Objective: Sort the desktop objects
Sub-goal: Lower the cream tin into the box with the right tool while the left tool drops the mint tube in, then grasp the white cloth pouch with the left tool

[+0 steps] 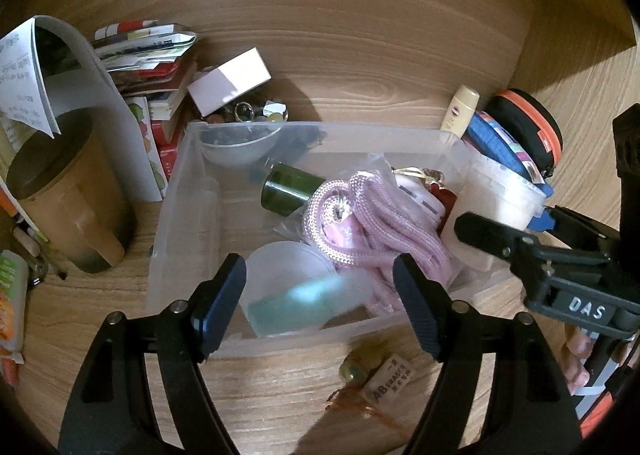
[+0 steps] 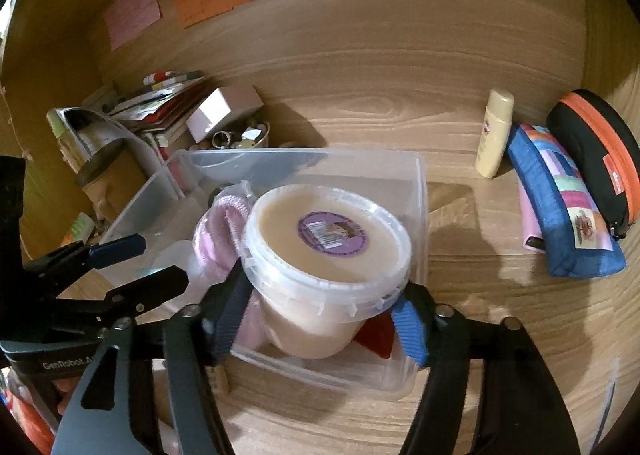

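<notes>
A clear plastic bin (image 1: 176, 215) on the wooden desk holds a green bottle (image 1: 284, 189), a bundle of pink cord (image 1: 360, 223), a small bowl (image 1: 236, 149) and a frosted round tub (image 1: 288, 279) with something teal in it. My left gripper (image 1: 318, 267) hangs open above the bin's near wall, on either side of the frosted tub without touching it. A cream tub (image 2: 324, 239) with a purple label leans in the bin's right end. My right gripper (image 2: 322, 291) flanks it below the lid rim; gaps show at both pads, so it is open.
An eraser with a tasselled charm (image 1: 384, 379) lies on the desk before the bin. A brown jug (image 1: 68, 207), stacked books (image 1: 148, 55) and a white box (image 1: 228, 83) crowd the left. A lotion bottle (image 2: 494, 135), blue pouch (image 2: 560, 207) and black case (image 2: 596, 159) sit right.
</notes>
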